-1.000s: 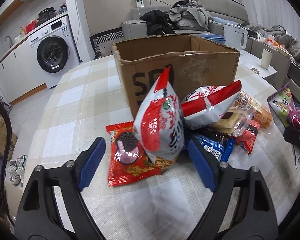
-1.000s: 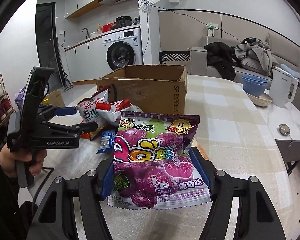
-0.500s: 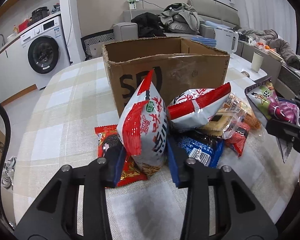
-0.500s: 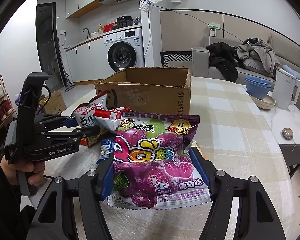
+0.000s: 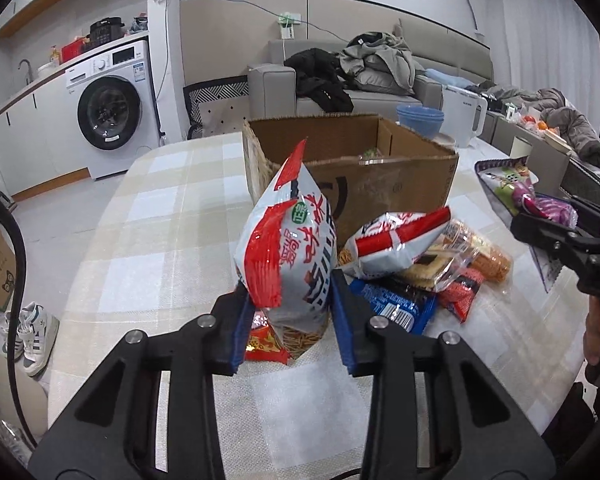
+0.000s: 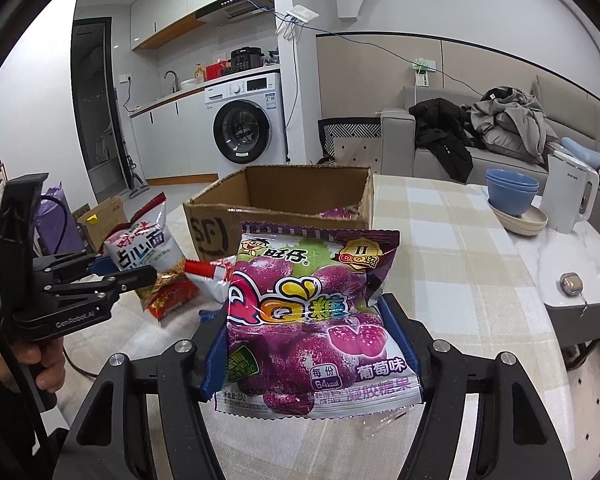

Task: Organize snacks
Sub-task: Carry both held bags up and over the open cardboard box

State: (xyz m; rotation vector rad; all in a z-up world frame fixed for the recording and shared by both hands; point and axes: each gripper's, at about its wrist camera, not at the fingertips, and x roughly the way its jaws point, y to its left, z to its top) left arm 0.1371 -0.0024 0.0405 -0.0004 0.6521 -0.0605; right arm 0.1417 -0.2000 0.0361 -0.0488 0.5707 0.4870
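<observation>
My left gripper (image 5: 290, 286) is shut on a red and white noodle snack bag (image 5: 288, 240), which stands upright between the blue pads, raised off the pile. In the right wrist view the same bag (image 6: 144, 248) sits in the left gripper (image 6: 128, 268), left of the box. My right gripper (image 6: 306, 340) is shut on a purple grape gummy bag (image 6: 312, 312), held flat above the table. An open cardboard box (image 5: 380, 184) stands behind the pile, with a packet or two inside. More snacks lie in front of it: a second red and white bag (image 5: 392, 240), a blue packet (image 5: 392, 304) and a clear cracker packet (image 5: 440, 264).
The checked tablecloth (image 5: 160, 240) covers the round table. A red packet (image 5: 266, 340) lies under the left gripper. Stacked blue bowls (image 6: 512, 188) and a white kettle (image 6: 568, 196) stand on a white side table to the right. A washing machine (image 6: 244, 120) and a sofa are beyond.
The left gripper's jaws closed on the noodle snack bag and lifted it off the pile. The right gripper kept its hold on the purple bag and rose slightly.
</observation>
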